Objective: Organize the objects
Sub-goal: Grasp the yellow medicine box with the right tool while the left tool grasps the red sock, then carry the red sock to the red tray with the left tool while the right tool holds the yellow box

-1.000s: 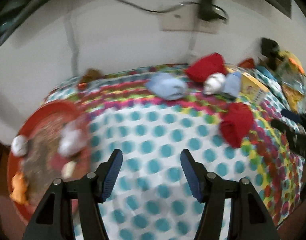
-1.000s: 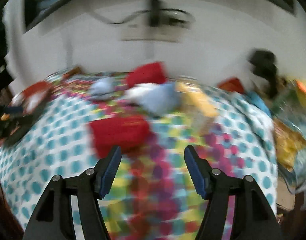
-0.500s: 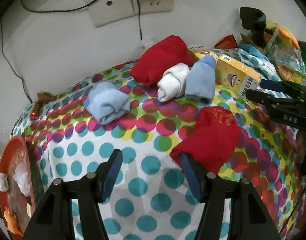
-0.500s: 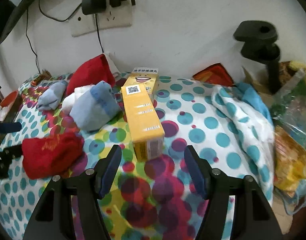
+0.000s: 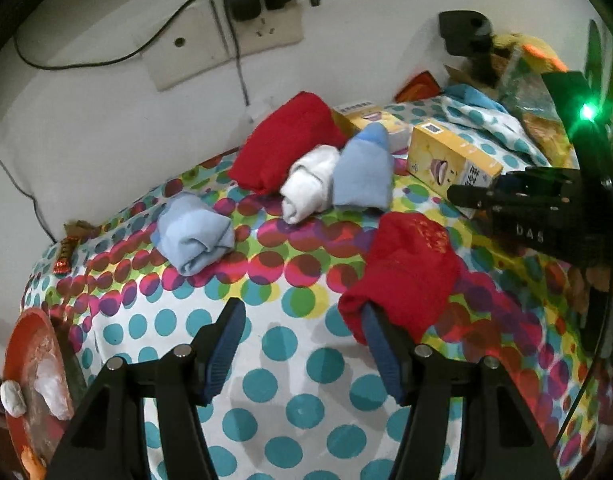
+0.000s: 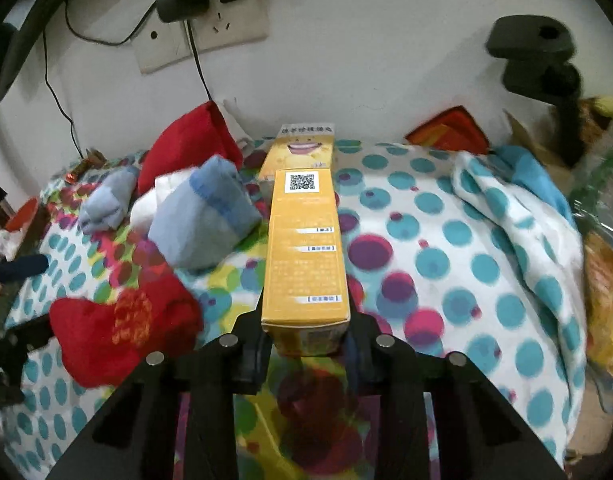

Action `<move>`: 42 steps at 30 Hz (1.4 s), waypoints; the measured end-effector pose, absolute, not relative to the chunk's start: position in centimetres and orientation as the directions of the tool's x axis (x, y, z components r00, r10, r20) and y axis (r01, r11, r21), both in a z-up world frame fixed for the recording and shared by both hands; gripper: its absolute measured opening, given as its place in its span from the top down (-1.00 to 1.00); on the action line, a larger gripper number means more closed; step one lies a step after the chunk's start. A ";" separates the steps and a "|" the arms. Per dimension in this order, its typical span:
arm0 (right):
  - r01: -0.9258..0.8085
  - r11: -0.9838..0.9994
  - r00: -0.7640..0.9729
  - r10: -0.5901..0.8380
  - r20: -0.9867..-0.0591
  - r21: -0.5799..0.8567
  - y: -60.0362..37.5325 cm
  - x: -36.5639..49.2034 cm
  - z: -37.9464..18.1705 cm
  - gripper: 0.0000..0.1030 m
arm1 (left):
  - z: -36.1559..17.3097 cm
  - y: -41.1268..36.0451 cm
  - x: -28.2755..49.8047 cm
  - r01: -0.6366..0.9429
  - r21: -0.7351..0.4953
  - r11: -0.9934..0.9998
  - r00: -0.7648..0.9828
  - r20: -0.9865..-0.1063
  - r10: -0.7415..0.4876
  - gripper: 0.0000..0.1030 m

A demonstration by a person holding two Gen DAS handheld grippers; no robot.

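On the dotted tablecloth [image 5: 266,360] lie rolled socks: a light blue one [image 5: 194,236], a white one [image 5: 310,188], a blue one [image 5: 362,176], a big red one [image 5: 290,144] and a nearer red one [image 5: 406,276]. My left gripper [image 5: 302,312] is open above bare cloth, its right finger at the edge of the nearer red sock. In the right wrist view a long yellow box [image 6: 304,248] lies pointing away. My right gripper [image 6: 306,340] is closing, its pads pressing the box's near end. A second yellow box [image 6: 306,148] lies behind it.
A red plate [image 5: 14,344] with white lumps sits at the table's left edge. The wall with an outlet and cables [image 5: 242,28] runs close behind. At the right are a black stand [image 6: 538,56], bunched dotted cloth [image 6: 506,200] and plastic bags [image 6: 602,272].
Both views swung from the plate side toward the socks. The right gripper came down onto the yellow box and its jaws closed on it. The left gripper settled beside the nearer red sock.
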State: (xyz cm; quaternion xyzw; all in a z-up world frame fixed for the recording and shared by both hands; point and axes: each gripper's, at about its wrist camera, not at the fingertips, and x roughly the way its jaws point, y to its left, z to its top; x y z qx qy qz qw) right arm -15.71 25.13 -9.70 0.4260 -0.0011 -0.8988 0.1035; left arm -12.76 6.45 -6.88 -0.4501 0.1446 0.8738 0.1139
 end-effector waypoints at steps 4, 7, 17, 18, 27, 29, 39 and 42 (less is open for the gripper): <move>0.168 -0.984 -0.623 -0.158 -0.766 0.067 24.9 -13.7 -9.7 0.45 | -6.6 7.1 -11.7 -0.421 0.179 -0.889 -0.556 -0.825 0.098 -0.21; 0.159 -0.984 -0.623 -0.162 -0.765 0.079 25.0 -13.4 -9.8 0.45 | -6.2 7.8 -10.9 -0.493 0.200 -0.847 -0.540 -0.833 0.118 -0.21; 0.160 -0.986 -0.624 -0.135 -0.770 0.043 24.9 -13.3 -9.7 0.45 | -6.9 12.0 -14.2 -0.570 0.319 -0.757 -0.542 -0.838 0.056 -0.35; 0.161 -0.986 -0.624 -0.135 -0.770 0.043 24.9 -13.3 -9.6 0.45 | -7.3 12.2 -14.8 -0.573 0.295 -0.765 -0.522 -0.850 0.064 -0.35; 0.158 -0.985 -0.611 -0.149 -0.777 0.065 25.0 -13.5 -9.7 0.45 | -10.2 14.9 -14.0 -0.614 0.256 -0.747 -0.465 -0.882 0.080 -0.36; 0.158 -0.986 -0.612 -0.145 -0.777 0.059 25.0 -13.5 -9.7 0.45 | -10.1 14.3 -14.1 -0.590 0.226 -0.775 -0.467 -0.879 0.099 -0.36; 0.157 -0.987 -0.616 -0.115 -0.780 0.022 24.6 -13.4 -9.8 0.45 | -9.0 10.1 -15.2 -0.408 0.081 -0.909 -0.480 -0.867 0.138 0.35; 0.156 -0.988 -0.617 -0.107 -0.780 0.012 24.4 -13.4 -9.9 0.45 | -8.4 9.0 -14.6 -0.373 0.068 -0.925 -0.496 -0.858 0.137 0.35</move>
